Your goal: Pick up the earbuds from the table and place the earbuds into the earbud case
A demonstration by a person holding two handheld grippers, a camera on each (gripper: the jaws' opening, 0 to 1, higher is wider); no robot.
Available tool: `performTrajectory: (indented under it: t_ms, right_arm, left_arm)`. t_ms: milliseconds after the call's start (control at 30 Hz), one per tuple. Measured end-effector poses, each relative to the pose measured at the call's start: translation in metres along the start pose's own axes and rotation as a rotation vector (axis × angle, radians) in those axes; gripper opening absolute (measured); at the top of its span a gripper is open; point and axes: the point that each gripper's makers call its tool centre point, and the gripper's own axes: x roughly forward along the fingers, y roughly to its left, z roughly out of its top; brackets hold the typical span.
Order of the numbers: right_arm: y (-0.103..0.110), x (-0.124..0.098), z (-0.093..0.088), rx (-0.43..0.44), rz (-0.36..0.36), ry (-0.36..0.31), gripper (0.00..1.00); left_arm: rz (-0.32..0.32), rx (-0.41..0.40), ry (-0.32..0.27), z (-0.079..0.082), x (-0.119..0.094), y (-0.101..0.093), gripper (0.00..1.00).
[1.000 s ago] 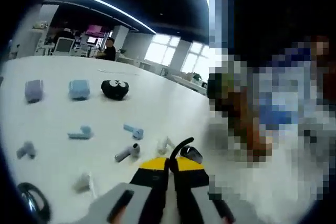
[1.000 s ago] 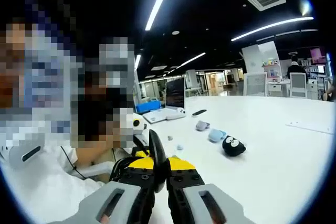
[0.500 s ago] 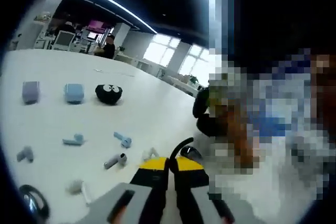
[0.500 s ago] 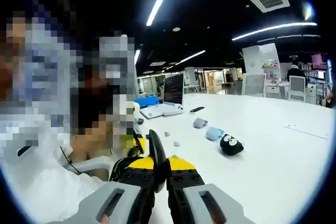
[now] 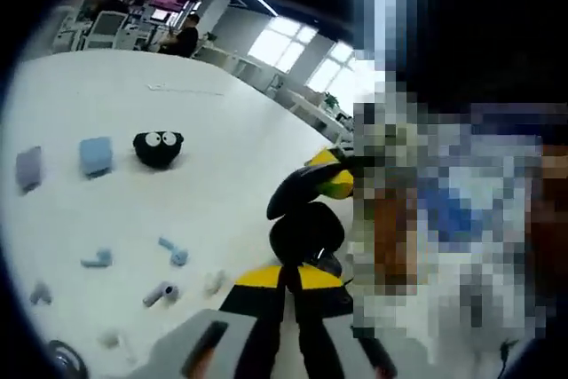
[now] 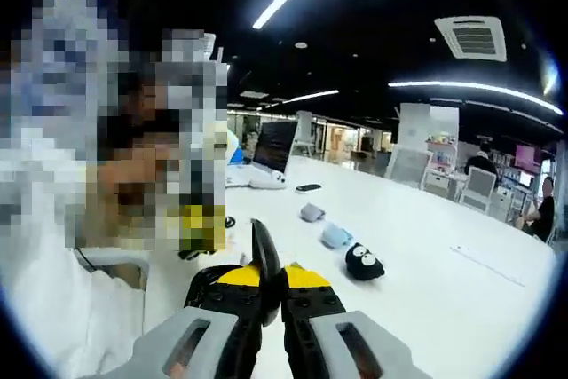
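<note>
In the left gripper view, you are holding the left gripper (image 5: 286, 283) above the white worktop (image 5: 222, 157) with its jaws pressed together and nothing between them. Just ahead of its tips, the right gripper (image 5: 306, 193) is entering as a black-and-yellow shape; from this angle you cannot tell how its jaws stand. The earbuds are lying on the worktop to the left of your left gripper: a pale blue earbud (image 5: 173, 252), a grey earbud (image 5: 160, 292) and a whitish earbud (image 5: 213, 282) nearest it, and further left another pale blue earbud (image 5: 96, 259), with two more small pieces too blurred to name. Well ahead and left, three cases are standing in a row: a black earbud case with googly eyes (image 5: 157, 148), a light blue earbud case (image 5: 95, 154) and a lavender earbud case (image 5: 27, 168).

In the right gripper view, you are holding the right gripper (image 6: 272, 274) with its jaws together, empty. Ahead and slightly right, the black case (image 6: 363, 263), blue case (image 6: 335, 235) and lavender case (image 6: 311, 212) are receding in a line, with a laptop (image 6: 266, 157) beyond.
</note>
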Motion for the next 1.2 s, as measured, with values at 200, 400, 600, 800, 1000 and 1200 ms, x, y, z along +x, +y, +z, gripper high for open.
performTrajectory:
  t_ms: [200,400,600,800,1000,1200]
  right_arm:
    - [0.002,0.001,0.002,-0.059,-0.037,0.023,0.06]
    - [0.006,0.000,0.003,-0.117,-0.064,0.038,0.06]
    - [0.004,0.002,0.006,-0.204,-0.128,0.075,0.06]
    - [0.009,0.008,0.004,-0.249,-0.170,0.122,0.06]
    - [0.004,0.013,-0.009,-0.225,-0.177,0.161,0.06]
    - [0.003,0.013,-0.010,-0.216,-0.184,0.165,0.06]
  left_arm:
    - [0.041,-0.001,0.071,0.002,0.014,0.006,0.06]
    - [0.049,-0.030,0.105,0.005,0.021,0.009,0.07]
    - [0.098,-0.031,0.130,0.003,0.023,0.018,0.07]
    - [0.107,-0.068,0.131,0.001,0.028,0.023,0.07]
    - [0.133,-0.078,0.163,-0.005,0.033,0.035,0.07]
    - [0.132,-0.067,0.156,-0.006,0.033,0.035,0.08]
